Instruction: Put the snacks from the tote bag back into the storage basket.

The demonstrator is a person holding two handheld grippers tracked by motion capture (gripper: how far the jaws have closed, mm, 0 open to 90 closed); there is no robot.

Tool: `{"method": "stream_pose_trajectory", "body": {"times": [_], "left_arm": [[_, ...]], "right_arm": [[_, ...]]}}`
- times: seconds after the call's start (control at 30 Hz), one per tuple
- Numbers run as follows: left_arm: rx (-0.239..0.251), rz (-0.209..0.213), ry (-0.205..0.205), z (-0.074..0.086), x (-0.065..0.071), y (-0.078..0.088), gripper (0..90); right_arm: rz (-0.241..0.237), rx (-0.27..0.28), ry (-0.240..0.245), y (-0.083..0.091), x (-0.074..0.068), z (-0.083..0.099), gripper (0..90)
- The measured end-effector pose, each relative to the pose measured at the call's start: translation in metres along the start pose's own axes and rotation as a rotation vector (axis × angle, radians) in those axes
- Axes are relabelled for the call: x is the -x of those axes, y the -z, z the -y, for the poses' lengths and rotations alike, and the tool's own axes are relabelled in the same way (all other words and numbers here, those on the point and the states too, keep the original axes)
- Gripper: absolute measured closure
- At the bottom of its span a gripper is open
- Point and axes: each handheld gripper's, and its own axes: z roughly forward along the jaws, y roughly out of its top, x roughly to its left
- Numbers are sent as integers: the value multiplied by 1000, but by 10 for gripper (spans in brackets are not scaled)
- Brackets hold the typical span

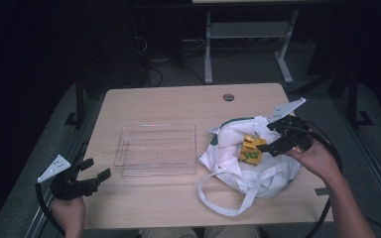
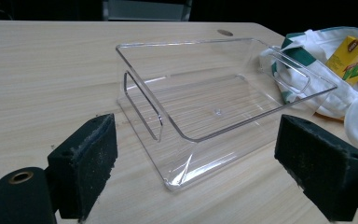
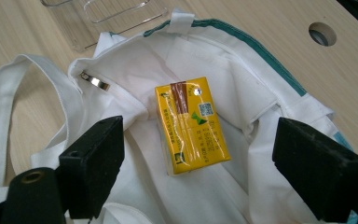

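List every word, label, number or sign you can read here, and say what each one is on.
"VLT": large green letters on the front of the yellow drink carton, read in the left gripper view; the last letter is uncertain.
Brown oval logo near the carton's top: too blurred to read.
Small print and square code on the carton's side: too small to read.
White bag and clear tray: no text.
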Motion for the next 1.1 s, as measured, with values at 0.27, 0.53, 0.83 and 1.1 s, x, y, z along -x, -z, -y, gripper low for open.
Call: {"method": "stream_pose_trajectory", "body": {"times": [0.27,0.53,0.83,1.1], "left_arm": [[6,0,7,0,0,1,125],[8,0,8,0,-1,1,125],[7,0,8,0,-1,1,125],[8,1,7,0,-1,2,125]], "right_arm": [[-26,-38,20,-9,2,-11,160],[-55,-88,51,-18,7,-22,160],[-76,-172,78,-30,5,-31,162],[-89,-206,92,-38,6,-32,165]]}}
